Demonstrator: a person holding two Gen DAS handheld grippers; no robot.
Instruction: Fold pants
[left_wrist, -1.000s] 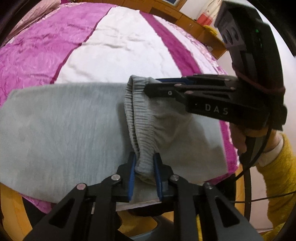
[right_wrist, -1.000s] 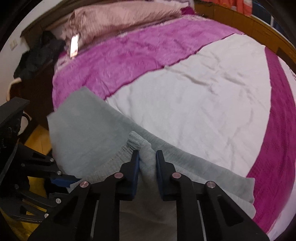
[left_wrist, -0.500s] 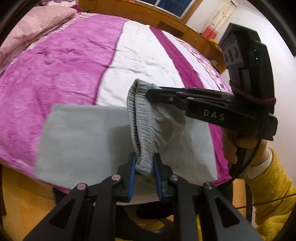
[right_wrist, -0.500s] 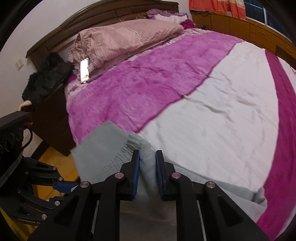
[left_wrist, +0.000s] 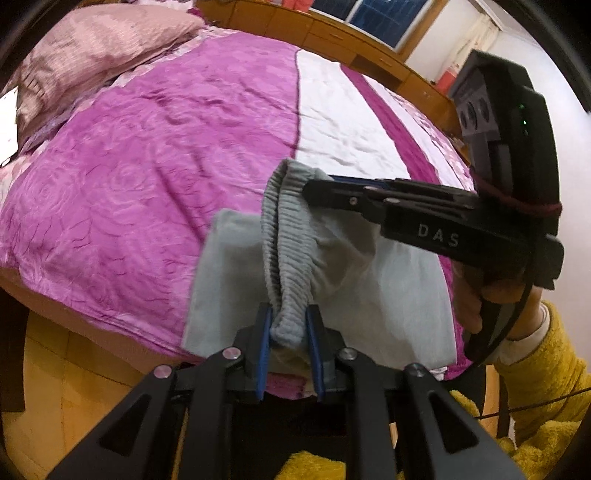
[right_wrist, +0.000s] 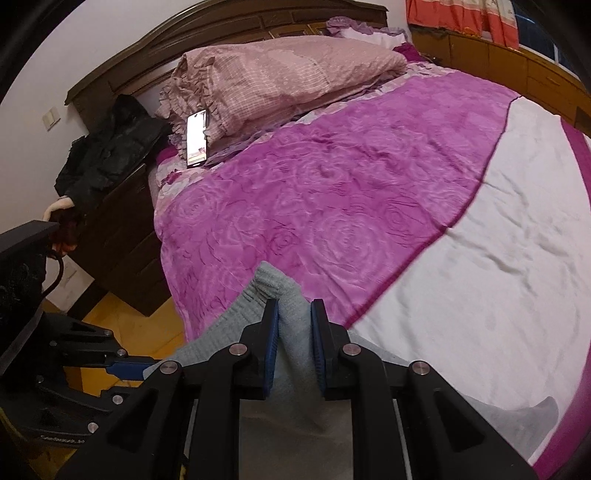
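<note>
Grey pants (left_wrist: 354, 273), waistband lifted over magenta-and-white bedspread (left_wrist: 147, 155).
Left gripper (left_wrist: 288, 332) and right gripper (right_wrist: 293, 325), lettered "DAS", are both clamping the ribbed waistband.

The pants (left_wrist: 332, 273) are soft matt grey knit cloth, ribbed along the waistband (left_wrist: 280, 229). The bedspread (right_wrist: 303, 206) at twelve o'clock is plush magenta cloth embossed with roses, with a smoother white panel at two. Both grippers are matt black plastic with blue pads (right_wrist: 272, 328) and shiny metal rivets. The headboard (right_wrist: 221, 40) is dark varnished wood.
</note>
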